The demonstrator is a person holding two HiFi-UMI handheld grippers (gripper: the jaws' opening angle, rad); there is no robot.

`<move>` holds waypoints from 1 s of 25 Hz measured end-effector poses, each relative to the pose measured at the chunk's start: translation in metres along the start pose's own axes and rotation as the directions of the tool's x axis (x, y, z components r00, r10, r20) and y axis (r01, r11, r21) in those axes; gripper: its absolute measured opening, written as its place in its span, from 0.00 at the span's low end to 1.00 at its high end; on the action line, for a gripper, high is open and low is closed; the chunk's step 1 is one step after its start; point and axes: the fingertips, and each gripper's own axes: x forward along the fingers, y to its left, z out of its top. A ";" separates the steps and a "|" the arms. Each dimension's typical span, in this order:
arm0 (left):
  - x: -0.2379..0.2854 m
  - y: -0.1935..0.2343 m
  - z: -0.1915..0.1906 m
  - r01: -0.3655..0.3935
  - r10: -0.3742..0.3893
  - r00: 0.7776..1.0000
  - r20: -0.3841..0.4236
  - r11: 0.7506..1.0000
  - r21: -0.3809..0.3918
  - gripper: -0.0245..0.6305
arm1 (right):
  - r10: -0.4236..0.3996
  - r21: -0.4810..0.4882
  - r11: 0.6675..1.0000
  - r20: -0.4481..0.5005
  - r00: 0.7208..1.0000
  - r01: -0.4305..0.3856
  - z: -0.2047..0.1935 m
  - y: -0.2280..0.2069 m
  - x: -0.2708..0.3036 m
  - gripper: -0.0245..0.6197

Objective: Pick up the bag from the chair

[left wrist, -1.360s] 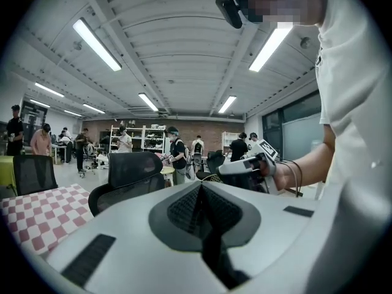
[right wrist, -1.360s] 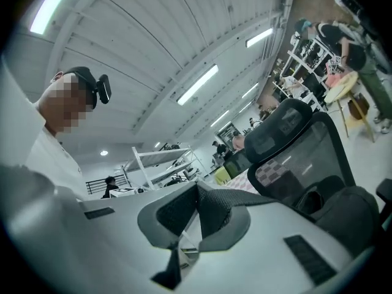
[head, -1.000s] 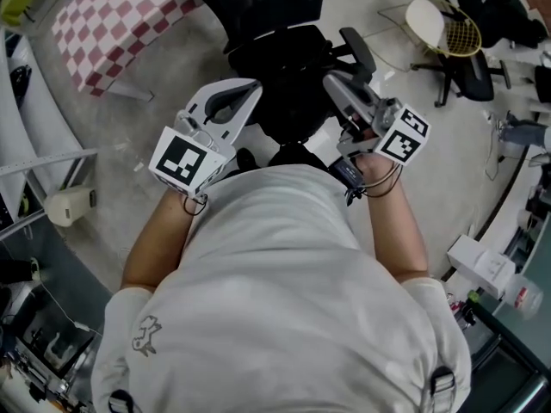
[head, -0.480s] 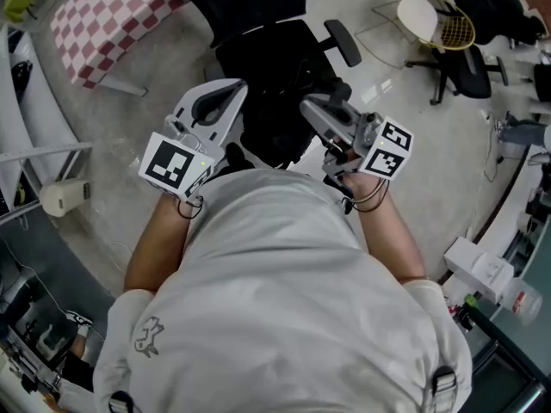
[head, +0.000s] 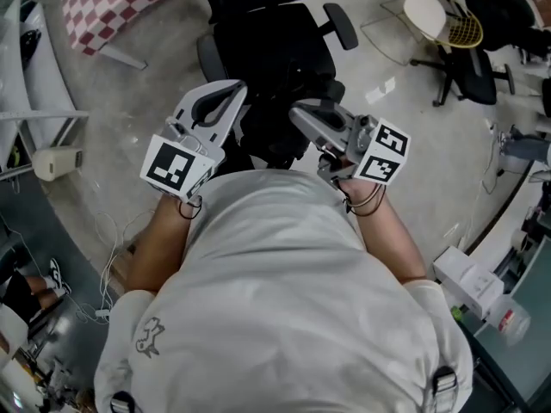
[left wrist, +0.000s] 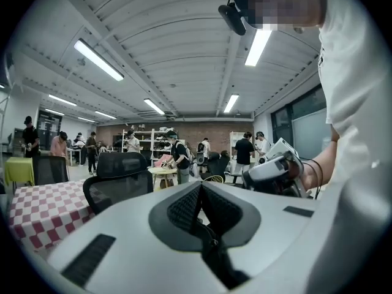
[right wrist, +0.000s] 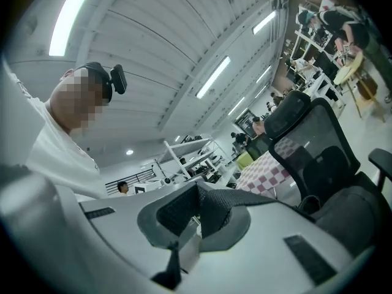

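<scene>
While both jaw pairs sit pressed together on nothing, the left gripper (head: 234,89) and right gripper (head: 300,114) point toward the black office chair (head: 275,41) at twelve o'clock; the bag cannot be told apart from its dark seat.

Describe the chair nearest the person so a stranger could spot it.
Find the red-checked table at the head view's top left. Right of it, beyond the left tongs and right tongs, stands a black office chair. The other black chair stands far right, beside a white seat.
</scene>
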 end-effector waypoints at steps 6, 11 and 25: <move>-0.021 -0.036 -0.011 -0.035 0.035 0.999 -0.039 0.999 -0.006 0.06 | 0.009 0.000 1.000 -0.012 1.000 -0.009 -0.013 0.021 -0.030 0.09; -0.038 -0.060 -0.011 -0.029 0.029 0.998 -0.048 1.000 0.001 0.06 | -0.008 -0.013 1.000 -0.008 1.000 0.008 -0.026 0.044 -0.050 0.09; -0.096 -0.091 -0.013 0.102 -0.102 0.995 -0.023 0.995 0.019 0.05 | -0.143 -0.033 0.988 0.114 0.983 0.148 -0.055 0.100 -0.059 0.09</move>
